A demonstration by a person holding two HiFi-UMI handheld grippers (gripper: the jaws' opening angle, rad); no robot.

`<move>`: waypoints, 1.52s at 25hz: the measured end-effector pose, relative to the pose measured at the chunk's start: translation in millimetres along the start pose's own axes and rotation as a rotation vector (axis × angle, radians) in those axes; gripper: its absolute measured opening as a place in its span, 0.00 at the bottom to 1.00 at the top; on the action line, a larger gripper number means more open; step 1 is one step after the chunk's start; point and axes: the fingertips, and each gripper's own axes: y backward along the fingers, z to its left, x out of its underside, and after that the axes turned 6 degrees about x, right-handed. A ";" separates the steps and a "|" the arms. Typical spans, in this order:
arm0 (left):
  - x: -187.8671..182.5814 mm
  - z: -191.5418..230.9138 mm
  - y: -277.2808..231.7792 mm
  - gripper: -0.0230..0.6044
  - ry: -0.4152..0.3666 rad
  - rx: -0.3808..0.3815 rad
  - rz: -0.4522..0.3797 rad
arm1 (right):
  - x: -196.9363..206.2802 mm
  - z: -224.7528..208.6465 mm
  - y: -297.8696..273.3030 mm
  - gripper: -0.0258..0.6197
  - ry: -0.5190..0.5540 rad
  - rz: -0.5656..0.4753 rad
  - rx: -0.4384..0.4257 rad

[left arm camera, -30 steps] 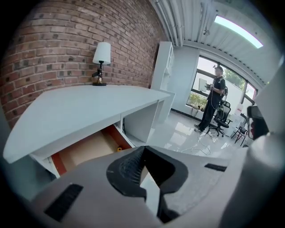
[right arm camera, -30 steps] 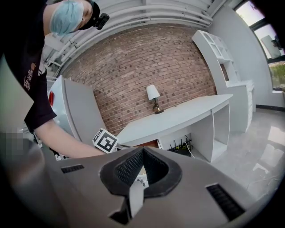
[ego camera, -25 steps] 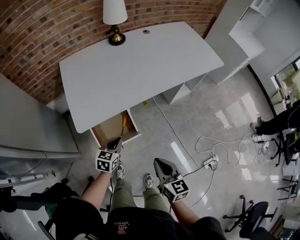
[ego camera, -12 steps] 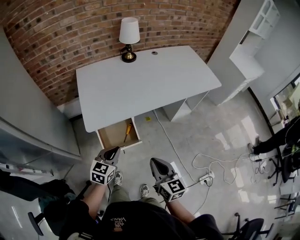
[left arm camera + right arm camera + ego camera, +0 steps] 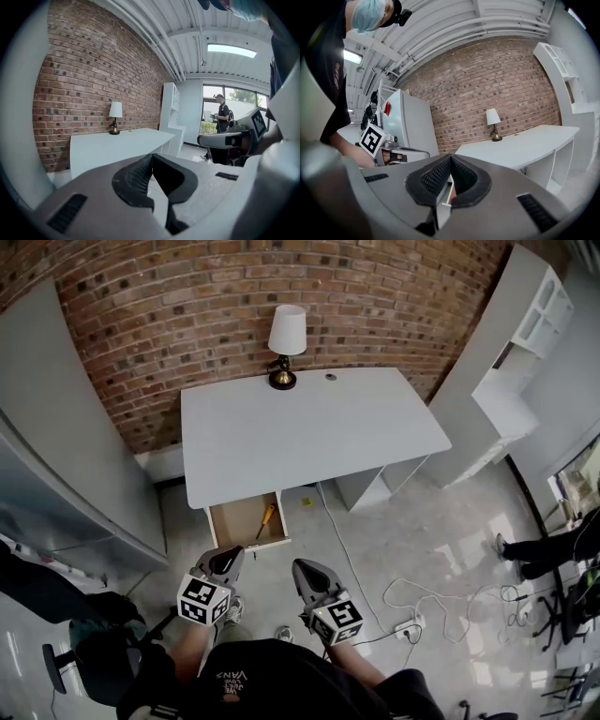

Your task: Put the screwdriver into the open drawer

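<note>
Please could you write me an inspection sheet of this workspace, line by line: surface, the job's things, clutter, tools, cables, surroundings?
Surface: white desk, its top bare apart from a lamp at the back edge.
Job's things: drawer open under the desk's left end in the head view; the screwdriver lies inside it.
Clutter: nothing seen.
Tools: left tool and right tool both shut and empty, held short of the drawer.
Cables: white cables loop over the floor to the right of the desk, near a power strip.
Surroundings: brick wall behind the desk, white shelving at the right, a person at the far right edge.
</note>
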 end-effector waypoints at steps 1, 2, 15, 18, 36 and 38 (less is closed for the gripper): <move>-3.9 -1.2 5.4 0.05 0.003 -0.010 -0.015 | -3.0 1.7 -0.5 0.03 0.008 -0.004 -0.009; -7.8 -2.8 10.5 0.05 0.005 -0.019 -0.028 | -5.8 3.2 -0.6 0.03 0.016 -0.007 -0.016; -27.0 -33.3 28.7 0.05 -0.015 -0.029 -0.075 | -15.7 0.7 9.2 0.03 0.060 -0.011 -0.053; -28.6 -39.3 28.9 0.05 -0.008 -0.032 -0.076 | -18.1 -1.4 10.0 0.03 0.069 -0.008 -0.054; -36.0 -53.8 30.0 0.05 -0.015 -0.057 -0.099 | -19.4 -3.1 16.6 0.03 0.093 -0.001 -0.096; -35.0 -55.9 27.1 0.05 -0.015 -0.054 -0.101 | -17.8 -5.9 16.9 0.03 0.097 0.001 -0.097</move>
